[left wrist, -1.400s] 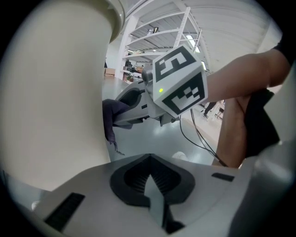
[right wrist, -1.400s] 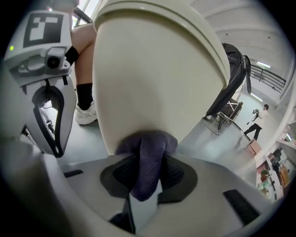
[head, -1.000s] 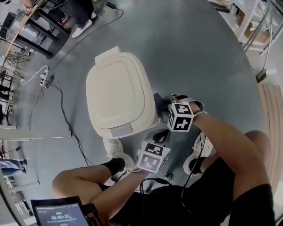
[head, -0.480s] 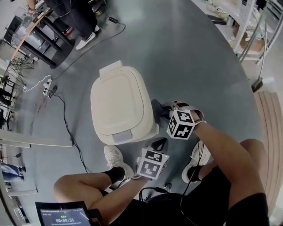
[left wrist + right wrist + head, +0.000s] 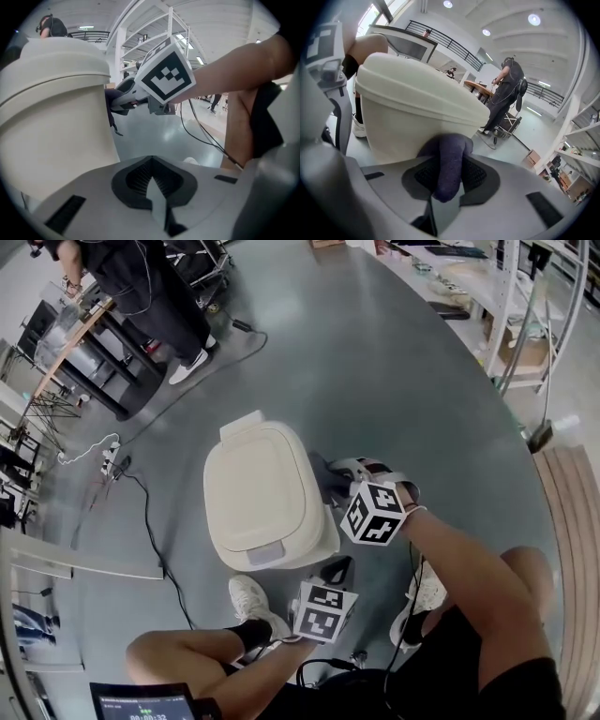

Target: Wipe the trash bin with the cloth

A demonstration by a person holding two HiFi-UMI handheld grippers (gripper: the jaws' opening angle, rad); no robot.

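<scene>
Bin (image 5: pixel 262 493) stands upright on grey floor (image 5: pixel 422 362), lid shut, cream. Person crouches right behind it, shoe (image 5: pixel 246 596) just beside the base.

Right gripper (image 5: pixel 446 183): jaws clamped on a dark purple cloth (image 5: pixel 449 157), opened only by the thickness of the fold. The wad pokes out past the tips and presses on the bin's side wall just under the lid rim. Head view puts it on the bin's right side, toward the far end.

Left gripper (image 5: pixel 151 187): jaws together, nothing between them. It hangs near the bin's near right corner, wall close on its left; contact can't be told. It isn't bracing the bin.

Step, as I judge it: wiping the right side wall, early to mid; no way to tell how much is already clean.

Risks:
- Nothing holds the bin, so a sideways push from the cloth could slide or rock it away, and pressure drops
- Only a small bunched wad touches, so each stroke covers a narrow strip and leaves patches
- The cloth is pinched by one fold; a snag under the lid lip could drag it out of the jaws
- Too steep an angle and hard jaw tips scrape the wall instead of fabric
- A cord (image 5: pixel 201 131) dangling from the right arm could catch the left gripper on a long stroke
</scene>
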